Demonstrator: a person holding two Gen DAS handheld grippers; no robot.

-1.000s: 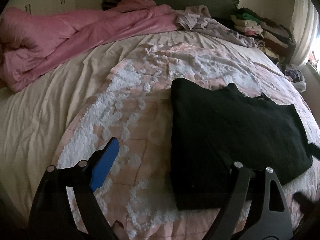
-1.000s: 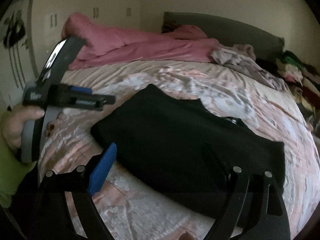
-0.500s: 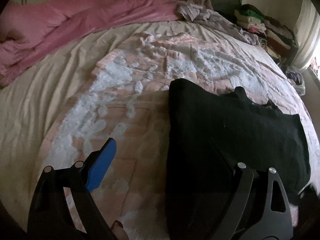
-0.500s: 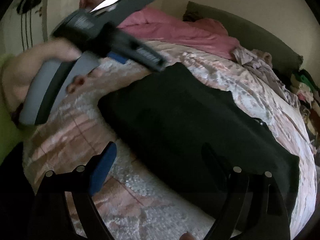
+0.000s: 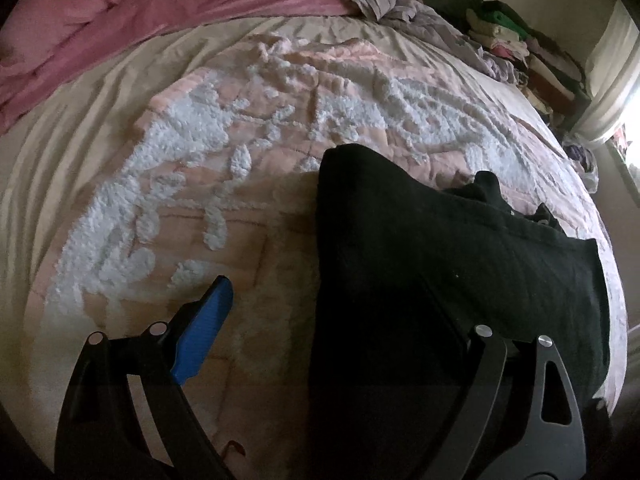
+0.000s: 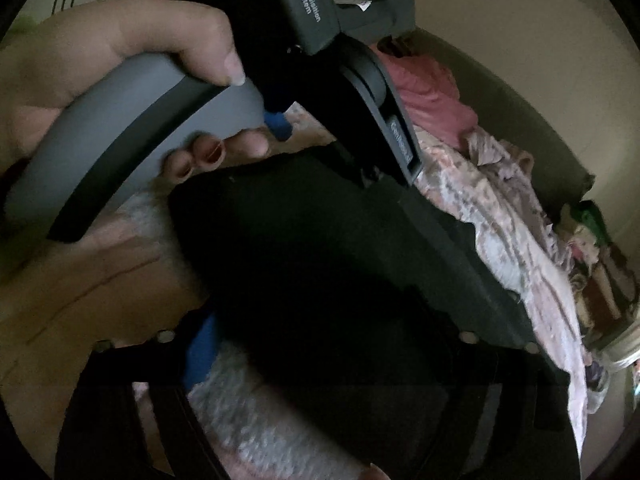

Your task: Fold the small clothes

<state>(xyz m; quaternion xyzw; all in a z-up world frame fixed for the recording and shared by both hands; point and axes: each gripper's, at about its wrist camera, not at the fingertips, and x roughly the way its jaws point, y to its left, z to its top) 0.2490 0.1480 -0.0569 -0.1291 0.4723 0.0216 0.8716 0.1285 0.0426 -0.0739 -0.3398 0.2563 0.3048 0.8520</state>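
Note:
A black garment (image 5: pixel 440 264), folded flat, lies on the pink and white tufted blanket (image 5: pixel 240 168). My left gripper (image 5: pixel 328 312) hangs low over the garment's left edge. It is open: the blue pad (image 5: pixel 204 328) is over the blanket and the other finger over the black cloth. In the right wrist view the black garment (image 6: pixel 340 260) fills the middle. My right gripper (image 6: pixel 332 344) straddles its near edge and its jaws are closing, with no pad pressing on the cloth. A hand (image 6: pixel 100 52) holds the left gripper's grey handle (image 6: pixel 160 120) just above the garment.
A pink duvet (image 5: pixel 140 12) is bunched along the far side of the bed. Loose lilac clothes (image 5: pixel 404 4) lie by the dark headboard. A stack of folded clothes (image 5: pixel 516 48) stands at the far right, near a curtain (image 5: pixel 612 68).
Both grippers have come down and forward onto the black garment. In the right wrist view the hand with the left gripper now looms large at the top, and the right view has rolled.

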